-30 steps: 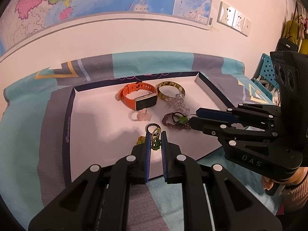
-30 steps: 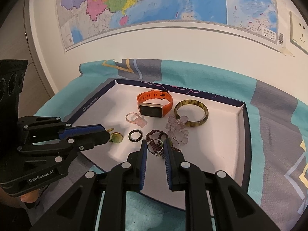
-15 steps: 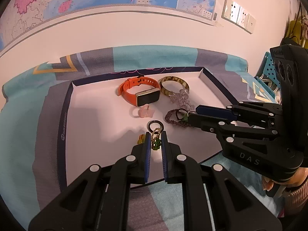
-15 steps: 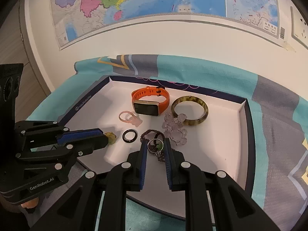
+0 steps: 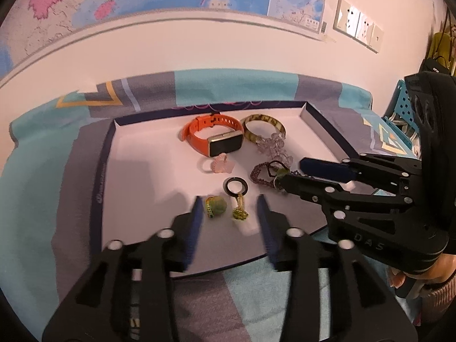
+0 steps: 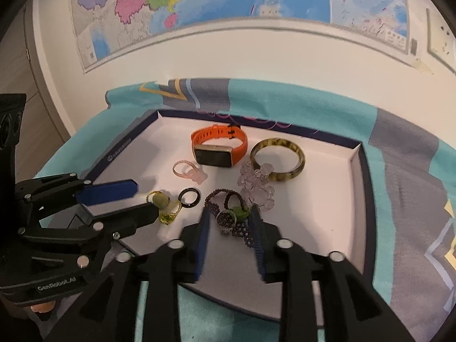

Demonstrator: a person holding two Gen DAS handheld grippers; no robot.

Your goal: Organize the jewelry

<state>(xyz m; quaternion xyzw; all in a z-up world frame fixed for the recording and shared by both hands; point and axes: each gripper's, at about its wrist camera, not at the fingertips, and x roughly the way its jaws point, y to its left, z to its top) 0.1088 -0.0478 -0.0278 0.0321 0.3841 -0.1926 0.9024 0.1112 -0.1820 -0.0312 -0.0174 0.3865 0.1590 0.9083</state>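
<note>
A white tray (image 5: 142,171) with a dark blue rim (image 6: 359,176) holds the jewelry. An orange smartwatch (image 5: 216,138) (image 6: 218,149) and an amber bangle (image 5: 263,128) (image 6: 278,159) lie at the back, with clear beads (image 6: 256,185) and a pink ring (image 6: 188,172) in front. My left gripper (image 5: 229,208) is open over a green bead ring (image 5: 216,205), a green-gold charm (image 5: 240,209) and a black ring (image 5: 236,185). My right gripper (image 6: 229,219) is open around a purple beaded bracelet (image 6: 225,213) with a silver ring.
The tray lies on a teal and grey patterned cloth (image 5: 37,176). A white wall with a map (image 6: 199,0) rises behind. Wall sockets (image 5: 357,30) and a blue perforated basket (image 5: 399,108) are at the right.
Both grippers have opened and let go: the left released the green-gold charm, the right released the bracelet with the ring. Both items now lie on the tray.
</note>
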